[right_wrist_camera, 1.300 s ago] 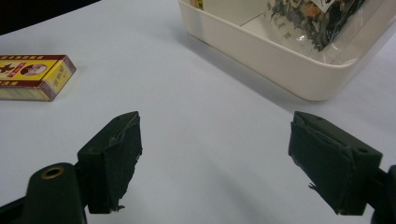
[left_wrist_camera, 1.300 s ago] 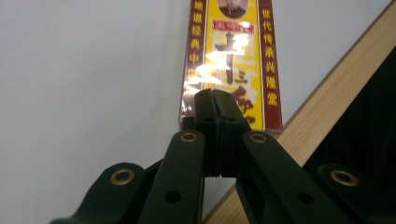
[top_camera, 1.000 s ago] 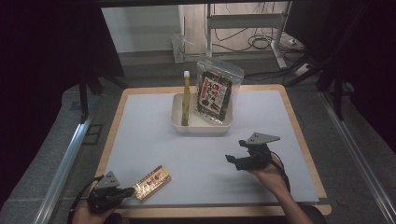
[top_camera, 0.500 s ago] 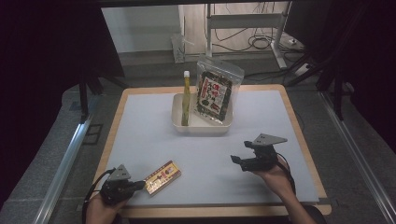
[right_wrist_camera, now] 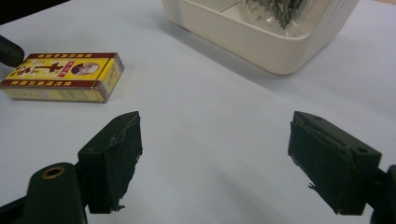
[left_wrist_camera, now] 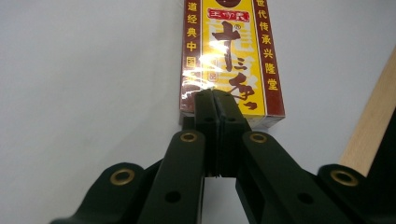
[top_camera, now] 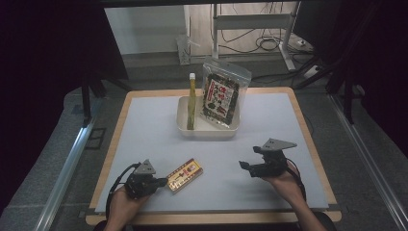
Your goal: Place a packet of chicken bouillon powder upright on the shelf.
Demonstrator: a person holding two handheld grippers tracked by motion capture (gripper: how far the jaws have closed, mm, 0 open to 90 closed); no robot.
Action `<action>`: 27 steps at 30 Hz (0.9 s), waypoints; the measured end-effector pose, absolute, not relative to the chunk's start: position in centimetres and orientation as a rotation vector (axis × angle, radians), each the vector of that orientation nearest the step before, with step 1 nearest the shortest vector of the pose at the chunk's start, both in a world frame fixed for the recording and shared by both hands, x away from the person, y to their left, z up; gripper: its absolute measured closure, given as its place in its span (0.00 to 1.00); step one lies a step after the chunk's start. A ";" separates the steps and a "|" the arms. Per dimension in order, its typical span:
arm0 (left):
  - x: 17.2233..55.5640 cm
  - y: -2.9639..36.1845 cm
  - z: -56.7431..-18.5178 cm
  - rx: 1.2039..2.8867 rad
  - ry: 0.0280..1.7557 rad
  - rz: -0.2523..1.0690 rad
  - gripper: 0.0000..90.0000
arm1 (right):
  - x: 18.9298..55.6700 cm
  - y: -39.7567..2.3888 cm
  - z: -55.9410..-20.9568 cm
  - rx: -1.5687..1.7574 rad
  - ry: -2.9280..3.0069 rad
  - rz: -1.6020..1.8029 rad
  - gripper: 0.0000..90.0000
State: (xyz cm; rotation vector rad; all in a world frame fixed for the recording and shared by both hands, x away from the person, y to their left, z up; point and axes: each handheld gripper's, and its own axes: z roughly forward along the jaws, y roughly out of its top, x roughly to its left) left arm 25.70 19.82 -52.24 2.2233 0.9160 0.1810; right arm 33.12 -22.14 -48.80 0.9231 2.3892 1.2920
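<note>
Left claw [top_camera: 161, 182] closed tight, tips against the near end of one yellow box [top_camera: 184, 174] lying flat on the table [top_camera: 144, 125]. Right claw [top_camera: 246, 167] spread wide, gripping nothing. Farther back, one white tub [top_camera: 208, 133] with one bottle [top_camera: 191, 101] and one snack bag [top_camera: 221, 94].

A pale grey mat [top_camera: 144, 125] covers a wooden-edged table [top_camera: 308, 130] at the centre. Grey carpeted floor [top_camera: 53, 154] surrounds it. Metal rails [top_camera: 62, 173] run along the floor at 8 and 4 o'clock. At 12 o'clock stand a white wall panel [top_camera: 144, 29] and a metal stand [top_camera: 250, 24] with loose cables [top_camera: 269, 43]. Both sides lie dark.
</note>
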 end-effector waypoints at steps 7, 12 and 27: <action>27.1 18.0 -52.0 2.250 0.877 0.178 1.00 | 32.8 -22.6 -49.0 0.923 2.390 1.267 0.20; 27.8 16.9 -51.9 2.253 0.855 0.169 1.00 | 32.8 -22.7 -49.0 0.927 2.385 1.267 0.20; 28.6 16.2 -51.6 2.230 0.844 0.176 0.97 | 32.8 -22.8 -49.1 0.921 2.388 1.250 0.20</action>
